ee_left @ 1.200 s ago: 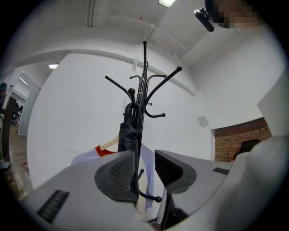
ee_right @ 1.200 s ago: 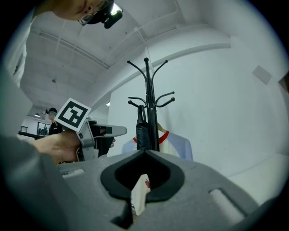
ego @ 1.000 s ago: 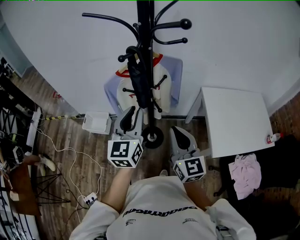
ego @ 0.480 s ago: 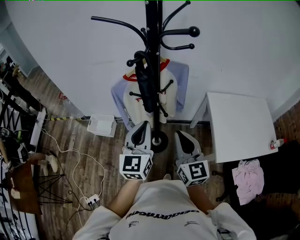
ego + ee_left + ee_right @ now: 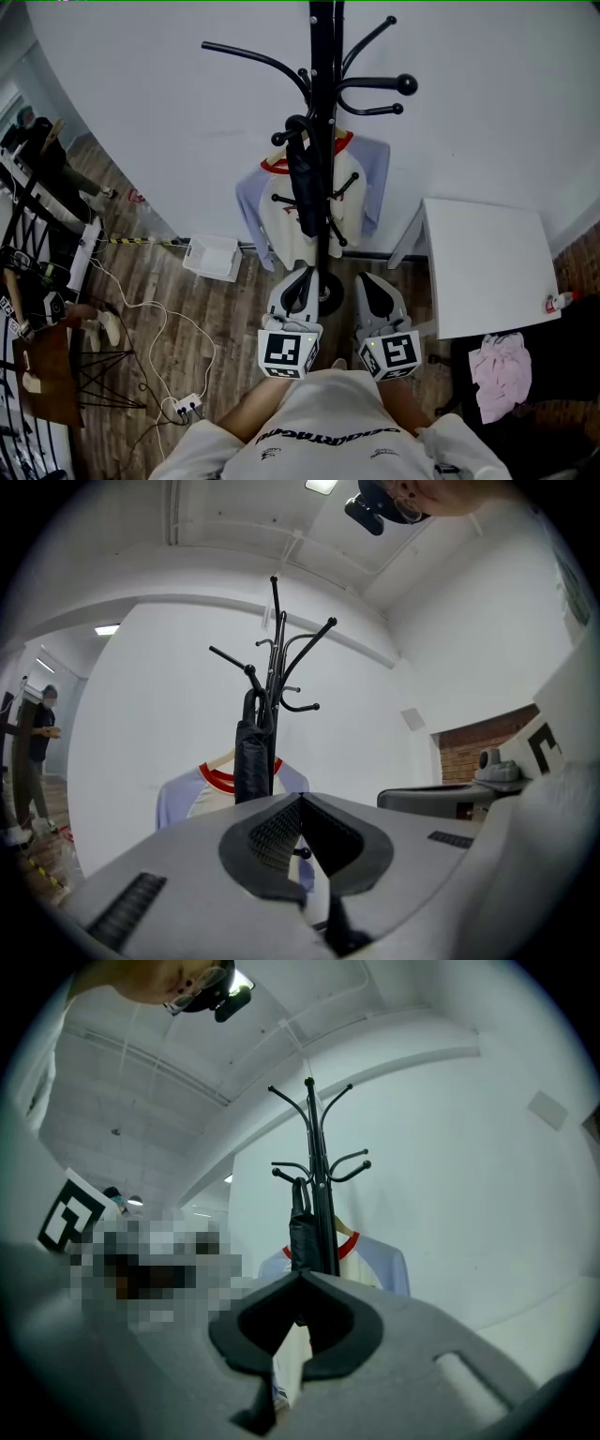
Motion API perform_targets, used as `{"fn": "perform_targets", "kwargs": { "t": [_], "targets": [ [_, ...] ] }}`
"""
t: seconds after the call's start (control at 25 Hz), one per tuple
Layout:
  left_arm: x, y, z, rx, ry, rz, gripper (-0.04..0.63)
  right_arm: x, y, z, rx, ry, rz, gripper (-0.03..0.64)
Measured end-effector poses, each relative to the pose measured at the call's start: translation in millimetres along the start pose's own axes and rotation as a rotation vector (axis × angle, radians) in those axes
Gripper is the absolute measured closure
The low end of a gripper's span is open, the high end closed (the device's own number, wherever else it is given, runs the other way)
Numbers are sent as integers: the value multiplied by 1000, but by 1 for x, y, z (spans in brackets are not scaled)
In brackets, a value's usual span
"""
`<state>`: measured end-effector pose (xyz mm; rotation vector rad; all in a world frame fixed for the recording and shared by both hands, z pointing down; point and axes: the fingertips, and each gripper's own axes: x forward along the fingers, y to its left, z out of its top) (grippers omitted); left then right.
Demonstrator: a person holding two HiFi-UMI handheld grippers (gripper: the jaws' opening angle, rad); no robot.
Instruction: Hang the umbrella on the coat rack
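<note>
Folded black umbrella [image 5: 302, 186] on the coat rack [image 5: 323, 56]

I count one coat rack [image 5: 323, 112], one umbrella [image 5: 303, 187] and one shirt [image 5: 265, 202] at twelve o'clock, one white table [image 5: 487, 267] at three, and one pink cloth [image 5: 497, 361] at four.

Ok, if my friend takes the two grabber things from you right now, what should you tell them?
Left gripper: shut, empty. Right gripper: shut, empty. Both sit low, clear of the coat rack.
The umbrella, folded, hangs from a hook on the rack, close against the pole, with a shirt on a hanger behind it.
Done: the umbrella is hung.
Left: nothing much, it seems; just check it hangs steady.
</note>
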<state>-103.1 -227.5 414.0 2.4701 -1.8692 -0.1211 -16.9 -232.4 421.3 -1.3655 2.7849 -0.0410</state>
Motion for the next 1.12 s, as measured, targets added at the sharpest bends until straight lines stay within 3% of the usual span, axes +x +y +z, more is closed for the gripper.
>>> {"fn": "perform_targets", "kwargs": {
  "t": [1.12],
  "targets": [
    [-8,2,-21,-11,20,1,598,15,7,-3,-15,3,-5,620]
  ]
}}
